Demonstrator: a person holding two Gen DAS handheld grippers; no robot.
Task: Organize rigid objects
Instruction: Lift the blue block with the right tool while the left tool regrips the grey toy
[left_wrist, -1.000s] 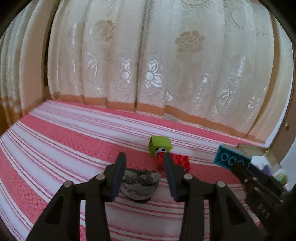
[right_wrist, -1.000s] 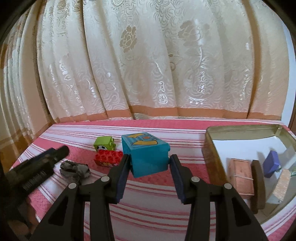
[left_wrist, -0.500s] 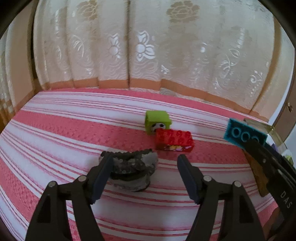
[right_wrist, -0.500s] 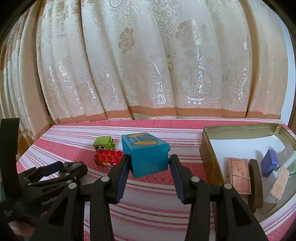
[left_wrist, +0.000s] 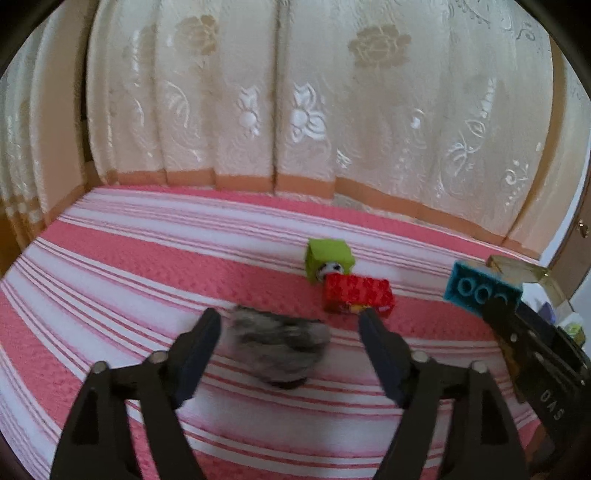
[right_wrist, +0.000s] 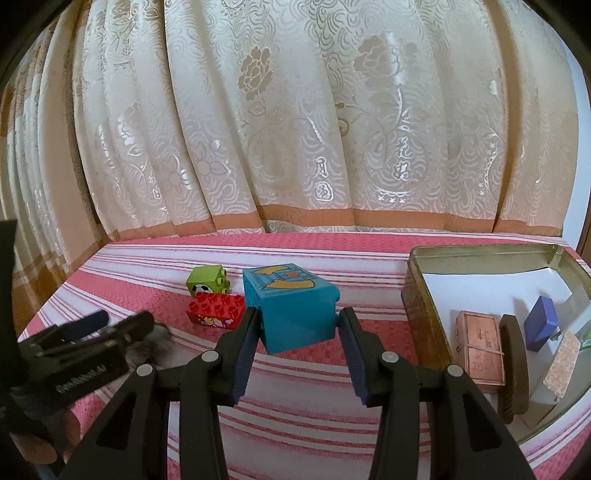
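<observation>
The right gripper (right_wrist: 297, 325) is clamped on a large turquoise plastic building block (right_wrist: 293, 304) with a yellow and orange print on its top face; both dark blue finger pads (right_wrist: 247, 350) press against its sides, and the block is held tilted above the pink and white striped woven cloth (right_wrist: 295, 402). The left gripper (left_wrist: 288, 332) stands spread wide with nothing between its fingers; a grey, rough-surfaced lump (left_wrist: 279, 343), blurred in the left wrist view, lies on the cloth between the two fingertips, near the left pad and apart from the right one. Beyond it, a small lime-green plastic cube block with a football print (right_wrist: 205, 282) rests on the cloth, and a red studded plastic brick (right_wrist: 216, 310) lies just in front of it, the two touching or nearly so. At the right edge of the cloth sits an open rectangular metal tin (right_wrist: 417, 295) lined in white. Inside it lie a copper-coloured rectangular block bound with a band (right_wrist: 478, 345), a dark brown rounded piece (right_wrist: 515, 365) standing on edge beside it, and a small purple box (right_wrist: 541, 326). A cream embossed curtain (right_wrist: 295, 129) hangs behind the cloth.
</observation>
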